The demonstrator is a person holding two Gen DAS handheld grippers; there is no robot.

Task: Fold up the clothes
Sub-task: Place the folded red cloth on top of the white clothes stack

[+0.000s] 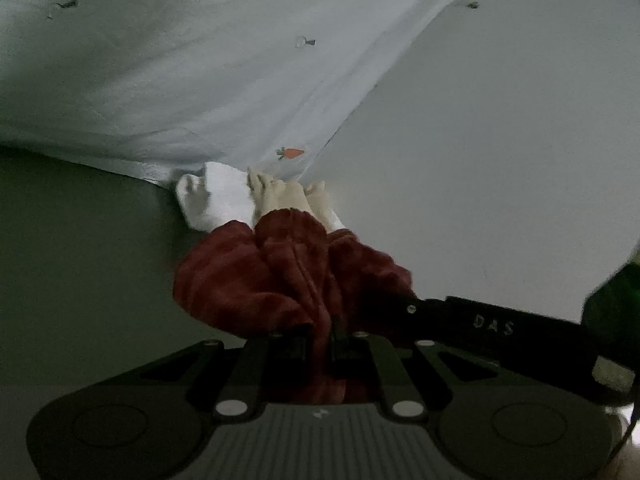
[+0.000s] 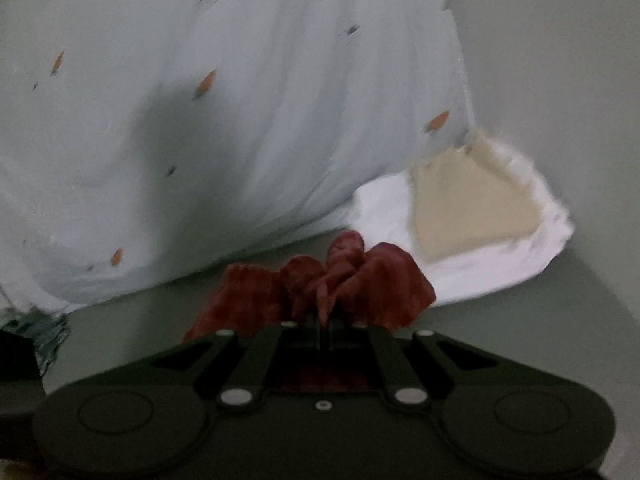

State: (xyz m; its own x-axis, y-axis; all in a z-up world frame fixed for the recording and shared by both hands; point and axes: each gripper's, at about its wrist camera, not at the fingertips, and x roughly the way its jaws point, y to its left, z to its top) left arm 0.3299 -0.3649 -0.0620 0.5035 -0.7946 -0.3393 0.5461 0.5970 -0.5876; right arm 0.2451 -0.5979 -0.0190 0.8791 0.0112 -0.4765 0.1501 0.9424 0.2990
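Observation:
A dark red garment (image 1: 280,276) is bunched in front of my left gripper (image 1: 320,336), whose fingers are shut on a fold of it. The same red garment (image 2: 340,280) is pinched in my right gripper (image 2: 325,322), also shut. Beyond it lie a white cloth (image 1: 224,196) and a cream cloth (image 1: 288,196), folded, next to the bed edge. In the right wrist view the cream cloth (image 2: 472,200) lies on the white cloth (image 2: 496,264). The right gripper's black body (image 1: 500,324) shows at the right of the left wrist view.
A pale blue sheet with small carrot prints (image 1: 180,80) fills the upper left and also hangs in the right wrist view (image 2: 240,120). A plain grey surface (image 1: 480,160) lies to the right and a dark grey one (image 2: 520,340) under the grippers.

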